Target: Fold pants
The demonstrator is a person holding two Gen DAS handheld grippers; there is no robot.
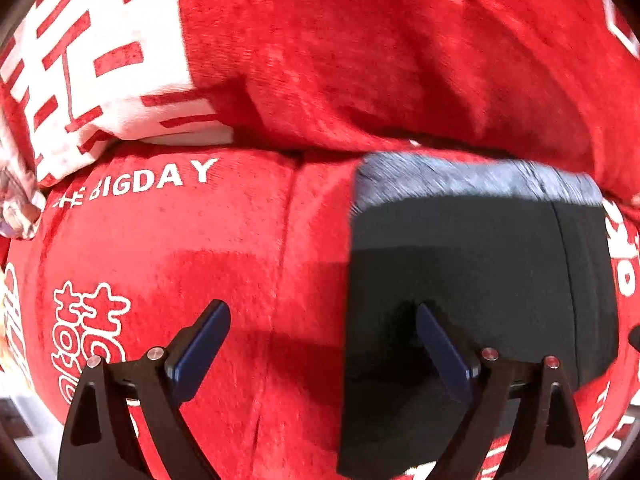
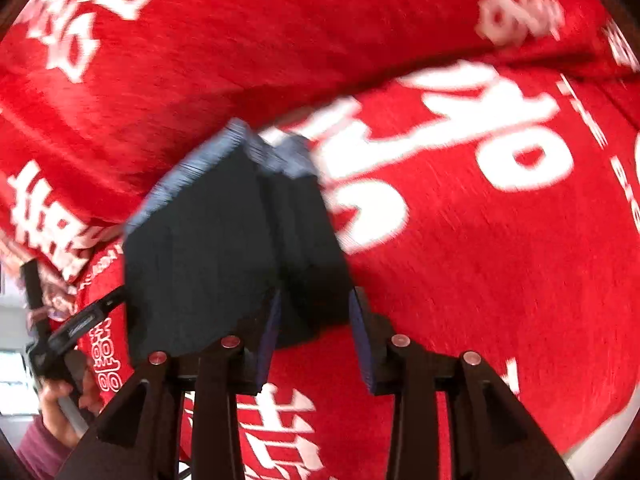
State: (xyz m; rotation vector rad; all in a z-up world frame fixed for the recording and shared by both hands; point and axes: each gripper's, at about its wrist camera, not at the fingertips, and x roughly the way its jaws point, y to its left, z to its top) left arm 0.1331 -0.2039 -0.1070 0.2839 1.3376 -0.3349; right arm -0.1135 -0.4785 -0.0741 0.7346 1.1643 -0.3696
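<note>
1. Pants, a dark charcoal folded fabric bundle (image 1: 460,280) with a lighter grey-blue edge along its far side, lie on a red plush blanket printed with white characters and lettering (image 1: 180,248); in the left wrist view the bundle fills the right half of the frame.
2. Left gripper (image 1: 322,320) stands with its two blue-padded fingers spread wide apart and nothing between them. The left finger (image 1: 200,352) is over the red blanket and the right finger (image 1: 444,352) is over the near part of the pants; whether either touches the fabric cannot be told.
3. White words "BIGDAY" run across the blanket just left of the pants, and a raised red fold of the same blanket crosses the far side of the scene.
4. Right gripper (image 2: 316,320) is also parted, its fingers set either side of the near right corner of the pants (image 2: 224,248); I cannot tell if the pads press on the cloth.
5. In the right wrist view the pants sit left of centre, their grey-blue edge at the far end, blurred.
6. At the near left of that view a hand in a maroon sleeve (image 2: 60,404) holds the other black gripper handle.
</note>
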